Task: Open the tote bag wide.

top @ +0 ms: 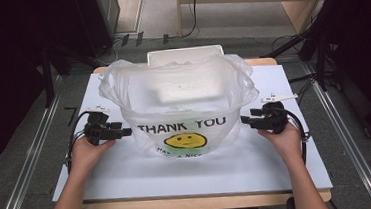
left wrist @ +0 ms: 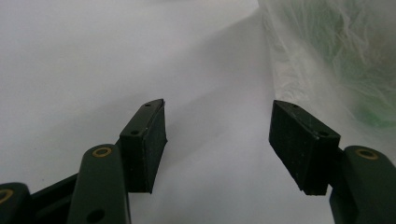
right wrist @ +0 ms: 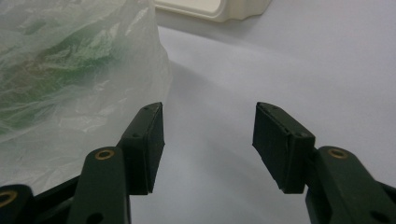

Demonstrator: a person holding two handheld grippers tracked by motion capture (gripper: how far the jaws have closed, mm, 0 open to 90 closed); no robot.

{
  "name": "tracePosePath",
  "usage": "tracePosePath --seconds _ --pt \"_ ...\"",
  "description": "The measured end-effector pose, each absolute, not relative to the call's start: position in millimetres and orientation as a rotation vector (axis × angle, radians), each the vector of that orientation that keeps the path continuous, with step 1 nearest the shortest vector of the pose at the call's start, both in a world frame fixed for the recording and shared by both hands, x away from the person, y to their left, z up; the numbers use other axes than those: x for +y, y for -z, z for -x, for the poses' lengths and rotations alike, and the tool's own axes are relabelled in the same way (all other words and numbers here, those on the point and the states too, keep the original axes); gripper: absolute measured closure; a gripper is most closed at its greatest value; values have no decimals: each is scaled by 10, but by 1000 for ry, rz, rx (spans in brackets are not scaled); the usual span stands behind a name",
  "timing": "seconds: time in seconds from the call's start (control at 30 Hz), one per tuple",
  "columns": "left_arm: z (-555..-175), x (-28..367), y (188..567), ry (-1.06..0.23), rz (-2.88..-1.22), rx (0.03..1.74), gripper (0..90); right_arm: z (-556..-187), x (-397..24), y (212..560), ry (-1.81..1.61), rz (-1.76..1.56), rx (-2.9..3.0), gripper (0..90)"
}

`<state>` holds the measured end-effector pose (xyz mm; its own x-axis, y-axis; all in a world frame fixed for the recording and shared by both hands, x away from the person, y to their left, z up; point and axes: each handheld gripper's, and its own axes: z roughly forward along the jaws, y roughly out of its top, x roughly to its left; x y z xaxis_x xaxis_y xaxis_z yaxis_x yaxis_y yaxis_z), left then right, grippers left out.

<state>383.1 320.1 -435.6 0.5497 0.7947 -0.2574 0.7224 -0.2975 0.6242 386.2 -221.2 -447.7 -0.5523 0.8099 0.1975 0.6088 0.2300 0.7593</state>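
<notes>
A clear plastic bag [top: 177,92] printed with "THANK YOU" and a yellow smiley face stands open-mouthed in the middle of the white tabletop [top: 129,174]. My left gripper [top: 127,132] lies just left of the bag's base, pointing at it. In the left gripper view, the left gripper [left wrist: 218,123] is open over bare table, with the bag [left wrist: 336,60] ahead on the right. My right gripper [top: 245,120] mirrors it on the bag's right side. In the right gripper view, the right gripper [right wrist: 209,126] is open and empty, with the bag [right wrist: 70,60] on the left.
A cream-white plastic container [top: 184,54] sits behind the bag at the table's far edge, and the container's rim [right wrist: 210,7] appears in the right gripper view. Dark stands and cables flank the table on the floor.
</notes>
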Motion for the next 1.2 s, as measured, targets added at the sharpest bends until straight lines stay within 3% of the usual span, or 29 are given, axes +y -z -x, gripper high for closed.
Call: tracePosePath --seconds 0.43,1.2 --pt "-3904 3215 4311 -86 -2049 1196 402 -3880 -2211 4414 -1273 -1314 2279 510" --pt "-4234 3222 3696 -132 -2090 1092 443 -4258 -2302 3753 -1362 -1191 2350 509"
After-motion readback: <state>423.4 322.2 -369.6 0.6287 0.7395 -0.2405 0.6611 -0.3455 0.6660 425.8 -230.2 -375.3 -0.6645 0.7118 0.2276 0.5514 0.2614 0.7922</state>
